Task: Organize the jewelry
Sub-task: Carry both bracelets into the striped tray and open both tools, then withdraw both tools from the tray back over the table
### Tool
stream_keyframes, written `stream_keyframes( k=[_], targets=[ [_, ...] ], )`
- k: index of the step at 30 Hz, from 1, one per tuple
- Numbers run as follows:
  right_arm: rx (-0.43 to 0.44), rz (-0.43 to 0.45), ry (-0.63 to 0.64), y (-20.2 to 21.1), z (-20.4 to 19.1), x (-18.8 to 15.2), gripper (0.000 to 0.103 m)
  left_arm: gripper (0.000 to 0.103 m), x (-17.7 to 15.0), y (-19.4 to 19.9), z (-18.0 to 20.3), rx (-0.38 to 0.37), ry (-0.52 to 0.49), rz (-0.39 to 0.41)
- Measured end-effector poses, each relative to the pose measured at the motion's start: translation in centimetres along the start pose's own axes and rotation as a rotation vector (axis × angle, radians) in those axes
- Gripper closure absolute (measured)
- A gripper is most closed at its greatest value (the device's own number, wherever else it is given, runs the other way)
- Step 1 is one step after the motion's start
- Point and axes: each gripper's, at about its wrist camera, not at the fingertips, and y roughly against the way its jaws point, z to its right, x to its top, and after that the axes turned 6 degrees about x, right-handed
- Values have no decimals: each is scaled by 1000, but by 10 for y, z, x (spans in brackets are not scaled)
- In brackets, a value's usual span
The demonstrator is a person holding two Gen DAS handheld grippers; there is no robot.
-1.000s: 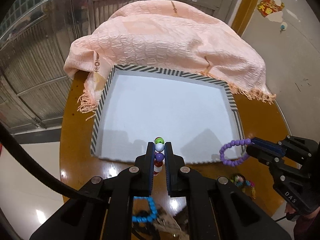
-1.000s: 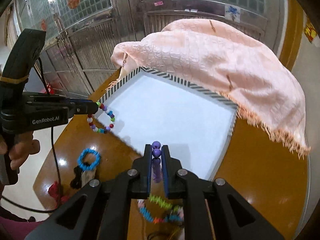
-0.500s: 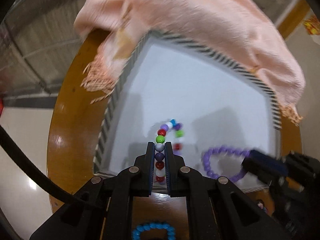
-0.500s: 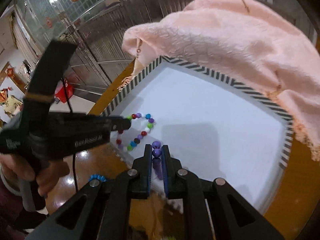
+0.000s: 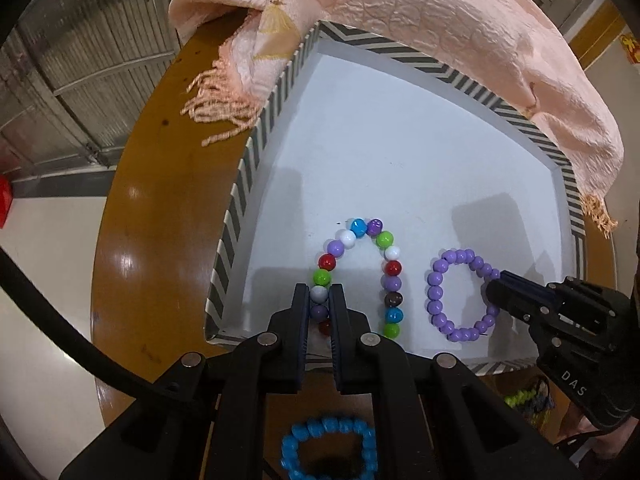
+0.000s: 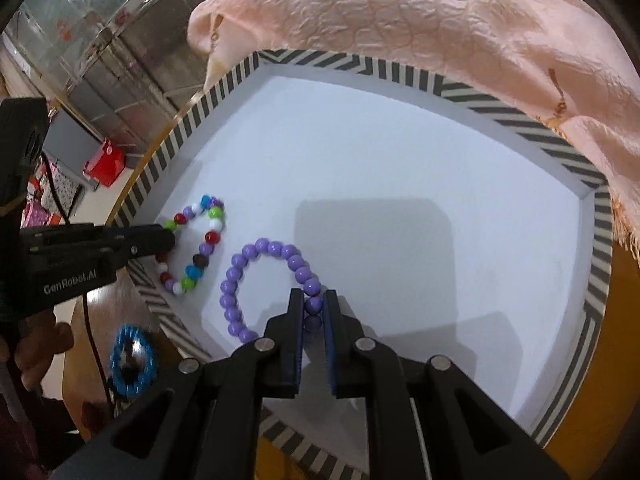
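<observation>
A white tray with a striped rim sits on a round brown table. My left gripper is shut on a multicoloured bead bracelet, which lies on the tray floor near the front left corner; it also shows in the right wrist view. My right gripper is shut on a purple bead bracelet, which lies on the tray floor just right of the multicoloured one; the left wrist view shows it too, with the right gripper at its right side.
A pink fringed cloth drapes over the tray's far rim. A blue bead bracelet lies on the table in front of the tray. More colourful jewelry lies at the front right. The table edge is to the left.
Both grippers moved forward and down from above the table's front over the tray. Both bracelets, which hung in the air, now lie on the tray floor, still gripped.
</observation>
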Motion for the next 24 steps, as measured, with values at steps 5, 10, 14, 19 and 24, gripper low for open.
stream_keyframes(
  k=[5, 10, 14, 19, 24],
  targets=[
    [9, -12, -9, 5, -3, -18, 94, 103, -22, 8, 5, 0, -7, 2],
    [7, -19, -37, 16, -2, -22, 69, 103, -34, 16, 7, 37, -5, 31],
    [6, 52, -56, 35, -4, -25, 57, 98, -34, 26, 7, 77, 1, 76],
    [-17, 109, -47, 61, -10, -31, 57, 95, -33, 45, 11, 91, -7, 131],
    [-16, 199, -63, 92, -18, -40, 50, 95, -40, 60, 21, 103, -36, 168]
  ],
)
